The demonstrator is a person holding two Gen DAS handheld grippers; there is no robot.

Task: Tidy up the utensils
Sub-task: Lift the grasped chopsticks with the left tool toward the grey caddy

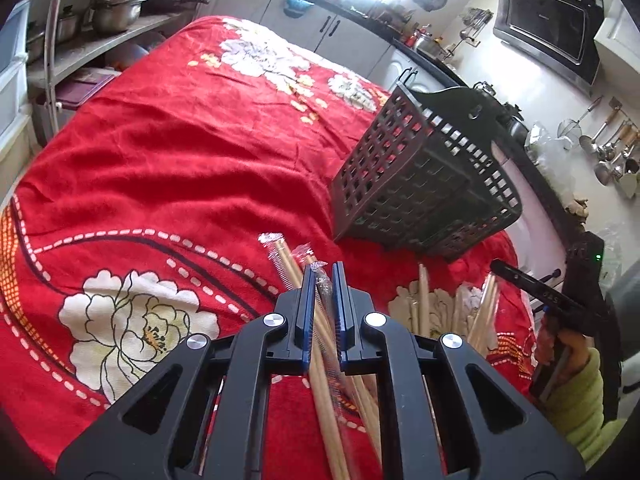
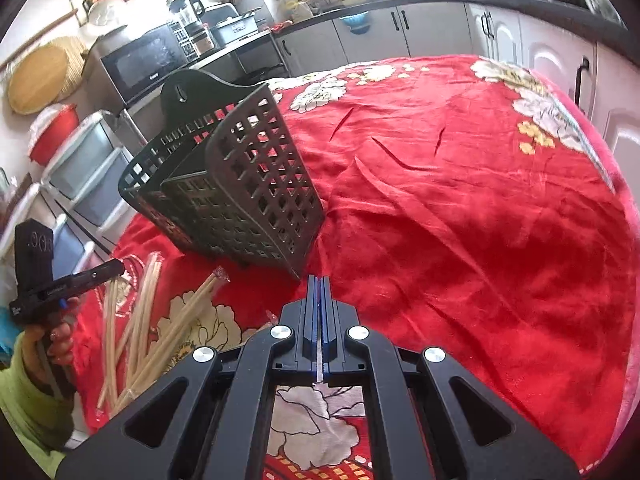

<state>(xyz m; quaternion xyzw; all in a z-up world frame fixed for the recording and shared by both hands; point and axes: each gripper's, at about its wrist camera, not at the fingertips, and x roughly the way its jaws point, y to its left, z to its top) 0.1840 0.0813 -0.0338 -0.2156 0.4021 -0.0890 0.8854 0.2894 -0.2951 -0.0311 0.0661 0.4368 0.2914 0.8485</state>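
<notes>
My left claw (image 1: pixel 323 280) has its blue-lined jaws drawn narrow around a dark-tipped wrapped chopstick (image 1: pixel 323 289) that runs up between them; whether the pads truly pinch it or only bracket it, I cannot tell; more wrapped chopsticks (image 1: pixel 286 264) fan out just left of the jaws and under them, lying on the red floral blanket (image 1: pixel 160 160). Ahead and to the right of this claw sits the black lattice utensil basket (image 1: pixel 428 184), tipped so its open mouth faces right and away from me; a second loose bundle of chopsticks (image 1: pixel 486 312) lies to the right, near my other hand.

My right claw (image 2: pixel 320 280) is pressed closed with only a thin pale sliver showing in the seam, probably a scrap of wrapper, though I cannot be sure; the basket (image 2: pixel 248 184) stands just ahead and to its left, the chopstick pile (image 2: pixel 160 320) further left and nearer.

The risks as I judge them: the slippery wrapper could let the stick slide out of my left jaws on lifting; neighbouring sticks touching it may drag along and scatter; the leaning basket on soft cloth could topple if nudged while I feed a stick in.
</notes>
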